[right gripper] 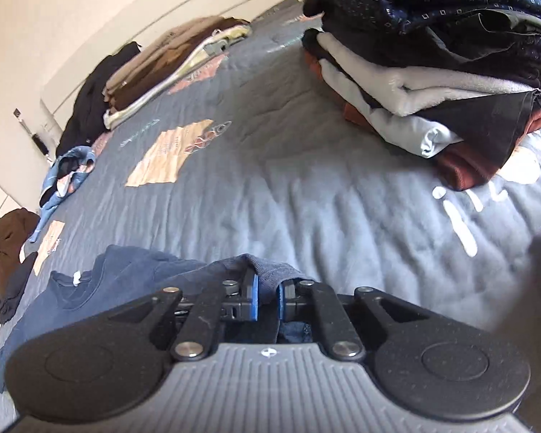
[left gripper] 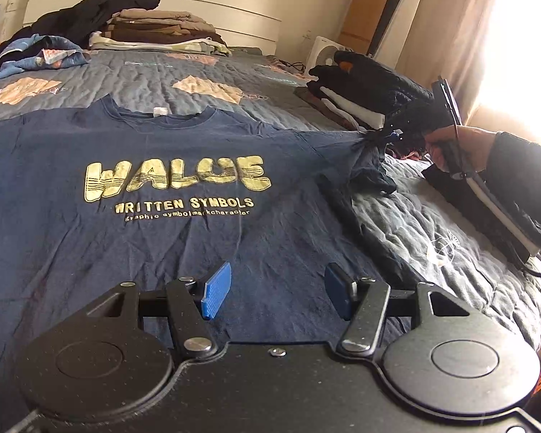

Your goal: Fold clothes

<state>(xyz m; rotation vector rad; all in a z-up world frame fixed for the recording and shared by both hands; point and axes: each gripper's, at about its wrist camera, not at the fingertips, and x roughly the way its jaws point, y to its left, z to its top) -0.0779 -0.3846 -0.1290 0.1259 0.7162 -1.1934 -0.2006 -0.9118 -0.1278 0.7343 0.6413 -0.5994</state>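
Observation:
A navy T-shirt (left gripper: 169, 216) with gold lettering lies face up and flat on the bed. My left gripper (left gripper: 276, 290) is open and empty, hovering over the shirt's lower hem. My right gripper (right gripper: 268, 297) is shut on the shirt's right sleeve (right gripper: 270, 276). In the left wrist view that gripper (left gripper: 391, 133) holds the sleeve (left gripper: 371, 166) lifted and pulled out to the right, off the bed. The shirt's collar (right gripper: 79, 281) shows at lower left in the right wrist view.
The bed has a grey quilted cover (left gripper: 432, 223). A stack of folded clothes (right gripper: 451, 72) stands close ahead of the right gripper. Another folded stack (left gripper: 162, 32) and loose dark clothes (left gripper: 90, 11) lie by the headboard. A blue garment (left gripper: 39, 54) lies at far left.

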